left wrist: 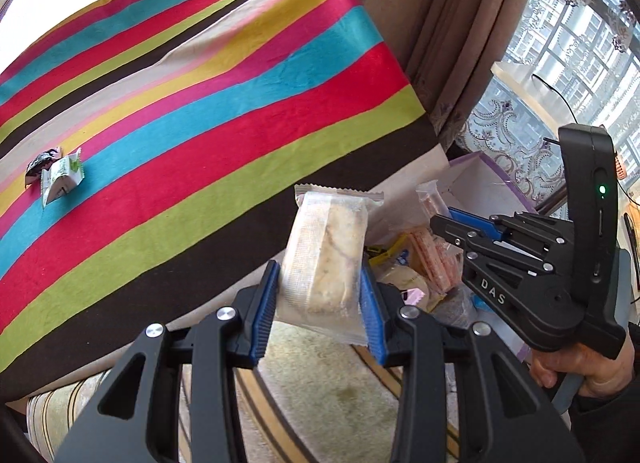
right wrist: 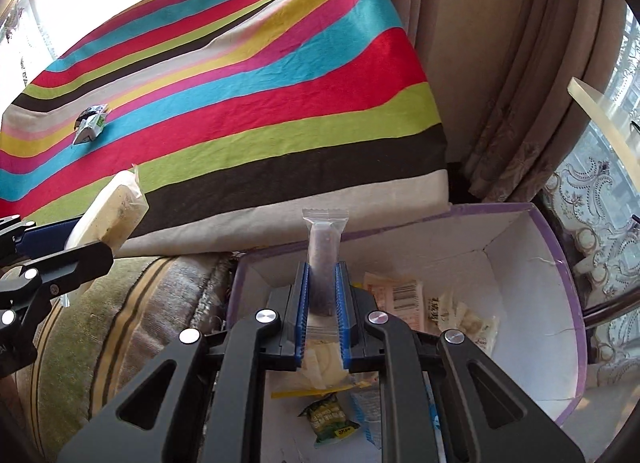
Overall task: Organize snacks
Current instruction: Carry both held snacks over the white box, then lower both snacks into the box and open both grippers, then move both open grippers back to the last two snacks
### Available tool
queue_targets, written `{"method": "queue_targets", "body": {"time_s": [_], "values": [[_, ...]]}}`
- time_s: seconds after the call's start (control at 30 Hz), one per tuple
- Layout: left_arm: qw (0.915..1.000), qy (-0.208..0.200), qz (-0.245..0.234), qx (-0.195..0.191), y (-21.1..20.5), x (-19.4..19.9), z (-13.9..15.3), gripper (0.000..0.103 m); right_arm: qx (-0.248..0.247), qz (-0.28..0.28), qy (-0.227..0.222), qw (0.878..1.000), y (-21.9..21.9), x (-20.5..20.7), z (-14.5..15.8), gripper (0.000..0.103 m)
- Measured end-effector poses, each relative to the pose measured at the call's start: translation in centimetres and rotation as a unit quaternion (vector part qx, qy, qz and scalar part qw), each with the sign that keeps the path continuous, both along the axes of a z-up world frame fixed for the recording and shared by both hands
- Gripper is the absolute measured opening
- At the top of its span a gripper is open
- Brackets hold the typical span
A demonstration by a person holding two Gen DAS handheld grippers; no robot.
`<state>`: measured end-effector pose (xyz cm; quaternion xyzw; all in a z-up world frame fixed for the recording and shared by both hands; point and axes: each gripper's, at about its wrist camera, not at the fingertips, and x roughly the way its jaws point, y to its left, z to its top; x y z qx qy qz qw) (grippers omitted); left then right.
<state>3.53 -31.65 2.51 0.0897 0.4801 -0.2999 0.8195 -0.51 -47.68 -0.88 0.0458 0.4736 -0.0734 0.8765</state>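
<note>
Looking along the left gripper (left wrist: 320,303), the left wrist view shows its blue ribbed pads pinching a pale crumbly cake bar in a clear frosted wrapper (left wrist: 326,263), held upright off the near edge of the striped tablecloth (left wrist: 200,103). That view alone shows the person's hand (left wrist: 588,367) wrapped around the handle of the right gripper (left wrist: 444,229), which sits right of the tablecloth's near corner. The right wrist view alone shows what that gripper (right wrist: 323,291) carries: its pads are pressed close on a slim dark bar in a clear sachet (right wrist: 323,263), which stands upright between them. That view also opens the white cardboard box with purple edging (right wrist: 532,283), below the tablecloth's near right corner, holding mixed snack packets, among them a green packet (right wrist: 332,421).

Far across the tablecloth towards its left side lie two small wrappers, a green-and-white one (left wrist: 60,181) touching a dark one (left wrist: 40,167). Beige curtains (right wrist: 520,63) hang right of the tablecloth. A striped cushion (right wrist: 120,323) lies under its near edge. Both grippers point steeply downward, side by side.
</note>
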Motion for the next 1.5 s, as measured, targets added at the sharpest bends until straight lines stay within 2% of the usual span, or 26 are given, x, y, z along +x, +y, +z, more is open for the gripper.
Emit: {"method": "queue_targets", "body": {"time_s": [0.27, 0.47, 0.5, 0.53, 0.57, 0.6, 0.67, 0.87, 1.03, 1.27, 1.5], "values": [[0.9992, 0.018, -0.035, -0.007, -2.6, -1.6, -0.2, 0.039, -0.021, -0.034, -0.004, 0.999, -2.2, -1.3, 0.3, 0.014], [0.9974, 0.032, -0.061, -0.021, -4.0, -2.4, -0.3, 0.039, -0.019, -0.046, -0.005, 0.999, -3.0, -1.6, 0.3, 0.014], [0.9967, 0.035, -0.068, -0.028, -4.2, -2.5, -0.2, 0.041, -0.019, -0.048, -0.005, 0.999, -3.1, -1.7, 0.3, 0.016], [0.9962, 0.036, -0.074, -0.031, -4.3, -2.6, -0.1, 0.049, -0.023, -0.050, -0.002, 0.998, -3.1, -1.7, 0.2, 0.020], [0.9961, 0.035, -0.075, -0.033, -4.4, -2.8, 0.0, 0.064, -0.024, -0.051, -0.001, 0.998, -3.2, -1.6, 0.3, 0.023], [0.9963, 0.030, -0.072, -0.034, -4.4, -2.8, 0.1, 0.066, -0.022, -0.053, -0.001, 0.998, -3.2, -1.6, 0.3, 0.026], [0.9966, 0.029, -0.069, -0.034, -4.2, -2.7, 0.1, 0.066, -0.022, -0.056, -0.003, 0.998, -3.1, -1.6, 0.4, 0.046], [0.9990, 0.017, -0.038, -0.016, -3.4, -2.1, 0.1, 0.066, -0.013, -0.050, -0.012, 0.999, -2.5, -1.4, 0.8, 0.064], [0.9997, 0.017, -0.012, -0.012, -2.2, -1.3, 0.1, 0.066, 0.001, -0.047, -0.014, 0.999, -2.0, -1.2, 1.0, 0.071], [0.9992, 0.014, 0.032, -0.017, 0.7, 0.3, 0.2, 0.067, 0.023, -0.041, -0.018, 0.999, -0.9, -0.2, 1.7, 0.077], [0.9935, 0.010, 0.110, -0.027, 6.1, 2.8, 0.3, 0.067, 0.037, -0.009, -0.015, 0.999, 2.4, 2.2, 2.3, 0.078]]}}
